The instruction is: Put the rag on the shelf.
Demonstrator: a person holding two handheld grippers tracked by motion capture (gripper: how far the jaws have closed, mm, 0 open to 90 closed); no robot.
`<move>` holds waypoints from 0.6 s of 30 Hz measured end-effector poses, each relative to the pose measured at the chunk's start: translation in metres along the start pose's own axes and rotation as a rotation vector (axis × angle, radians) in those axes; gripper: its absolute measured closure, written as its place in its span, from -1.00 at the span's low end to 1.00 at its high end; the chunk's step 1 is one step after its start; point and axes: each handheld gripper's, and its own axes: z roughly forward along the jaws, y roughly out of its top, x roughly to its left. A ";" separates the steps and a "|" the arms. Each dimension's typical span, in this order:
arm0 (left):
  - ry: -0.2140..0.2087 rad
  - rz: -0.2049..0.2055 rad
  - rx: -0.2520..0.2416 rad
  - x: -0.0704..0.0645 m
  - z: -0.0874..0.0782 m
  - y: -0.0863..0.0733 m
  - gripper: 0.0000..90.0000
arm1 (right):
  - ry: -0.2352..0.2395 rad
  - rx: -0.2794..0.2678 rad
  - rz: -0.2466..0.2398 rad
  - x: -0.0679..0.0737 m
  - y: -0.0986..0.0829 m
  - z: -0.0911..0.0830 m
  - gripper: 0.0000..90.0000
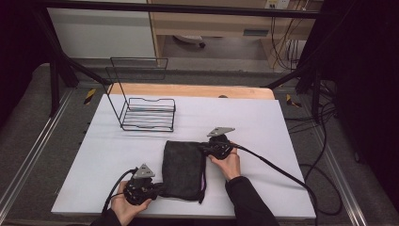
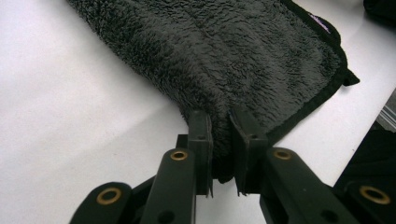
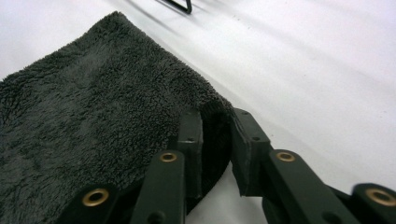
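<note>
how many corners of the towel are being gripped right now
2: the left gripper pinches the dark towel at its near left corner, the right gripper at its far right corner.

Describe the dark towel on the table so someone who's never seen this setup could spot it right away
Start at the white table; a black wire rack stands toward its far left. Nearer the person lies the folded towel, with the left gripper at its near left corner and the right gripper at its far right corner. It is the one soft thing there: charcoal, fluffy, with a thin black edge.
</note>
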 end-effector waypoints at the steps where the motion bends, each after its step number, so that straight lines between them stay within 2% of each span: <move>1: 0.001 0.003 -0.001 0.000 0.000 0.000 0.71 | -0.002 -0.003 0.003 0.000 0.000 -0.001 0.59; 3: 0.009 0.023 -0.003 0.000 -0.002 0.001 0.66 | -0.011 -0.022 0.009 -0.001 0.002 -0.006 0.44; 6: 0.011 0.045 -0.020 0.002 -0.006 0.003 0.49 | -0.005 -0.066 0.032 -0.002 0.005 -0.017 0.08; 7: 0.017 0.049 -0.036 0.003 -0.008 0.004 0.30 | -0.005 -0.083 0.039 -0.001 0.005 -0.026 -0.14; 8: 0.020 0.054 -0.045 0.005 -0.010 0.005 0.30 | -0.005 -0.083 0.039 -0.001 0.005 -0.026 -0.14; 9: 0.024 0.060 -0.056 0.007 -0.012 0.006 0.16 | -0.007 -0.087 0.040 0.000 0.004 -0.032 -0.35; 12: 0.031 0.071 -0.077 0.015 -0.014 0.010 0.00 | -0.005 -0.090 0.034 0.001 0.002 -0.038 -0.46; 15: 0.032 0.068 -0.085 0.023 -0.014 0.014 -0.26 | -0.012 -0.088 0.038 0.001 -0.003 -0.044 -0.72; 18: 0.039 0.064 -0.083 0.032 -0.012 0.019 -0.45 | -0.021 -0.067 0.044 0.001 -0.008 -0.050 -0.79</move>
